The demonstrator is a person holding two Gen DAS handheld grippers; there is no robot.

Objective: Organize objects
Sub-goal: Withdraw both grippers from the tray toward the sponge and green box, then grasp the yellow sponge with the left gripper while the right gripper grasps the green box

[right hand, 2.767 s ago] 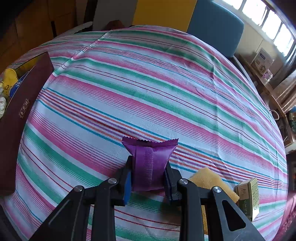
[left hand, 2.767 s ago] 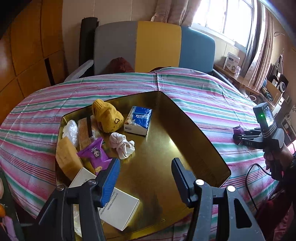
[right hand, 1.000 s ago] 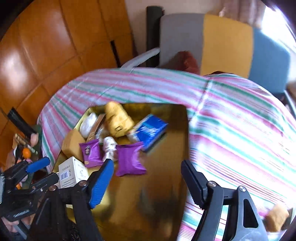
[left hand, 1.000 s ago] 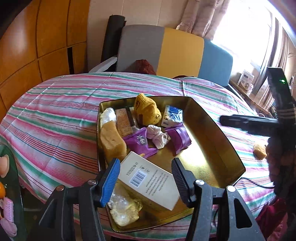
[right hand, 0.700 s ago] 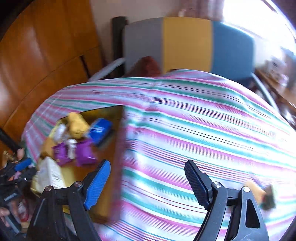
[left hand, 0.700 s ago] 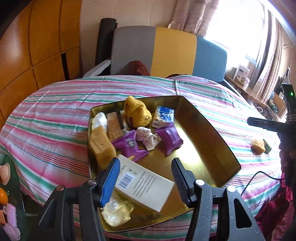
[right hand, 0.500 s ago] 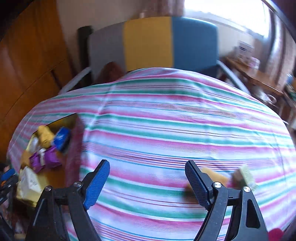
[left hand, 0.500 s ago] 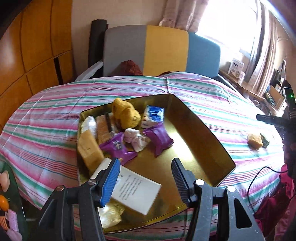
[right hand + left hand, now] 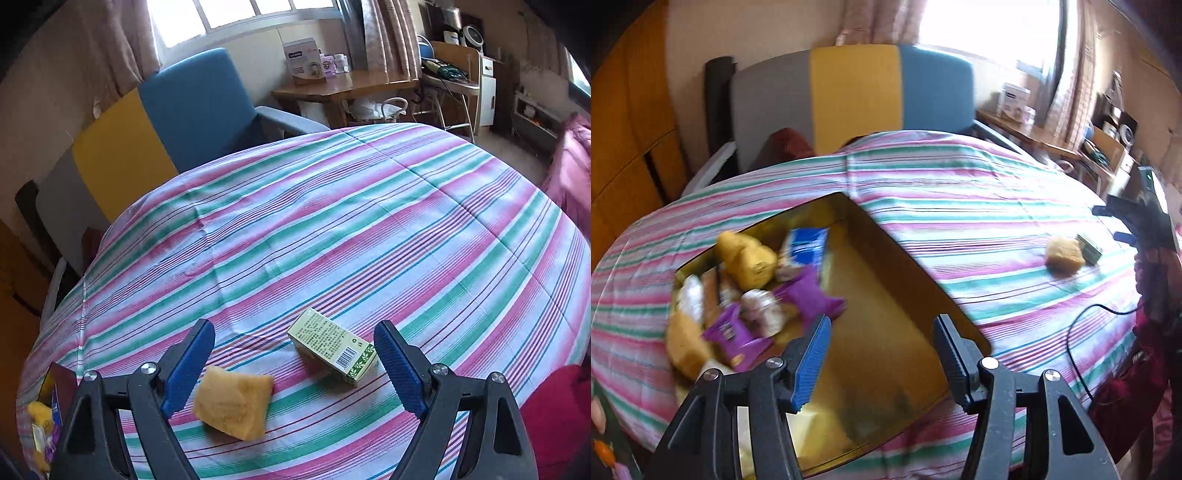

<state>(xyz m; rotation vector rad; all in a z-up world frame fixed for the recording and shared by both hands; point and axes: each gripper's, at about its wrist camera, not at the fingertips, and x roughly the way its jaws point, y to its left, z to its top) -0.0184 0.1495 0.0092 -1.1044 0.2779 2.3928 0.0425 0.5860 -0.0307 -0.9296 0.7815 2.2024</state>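
Note:
A gold tray [image 9: 916, 280] on the striped tablecloth holds a yellow plush [image 9: 748, 258], a blue tissue pack [image 9: 807, 247], two purple packets [image 9: 812, 299] and other small items at its left end. My left gripper [image 9: 881, 354] hovers open over the tray's bare right half, holding nothing. On the cloth lie a yellow sponge [image 9: 234, 404] and a green box [image 9: 332, 345]. My right gripper [image 9: 293, 363] hangs just above them, its jaws opening, with the box and part of the sponge framed between the fingers, untouched. The sponge [image 9: 1064, 252] and right gripper [image 9: 1123, 221] also show in the left wrist view.
A grey, yellow and blue sofa [image 9: 849, 96] stands behind the table. A wooden side table [image 9: 343, 85] with boxes sits by the window. A black cable [image 9: 1086, 325] trails over the table's right edge beside a person's red sleeve [image 9: 1145, 354].
The right gripper swung away from the tray, rightwards across the cloth, to above the sponge and green box, with its jaws widening. The left gripper shifted right over the tray.

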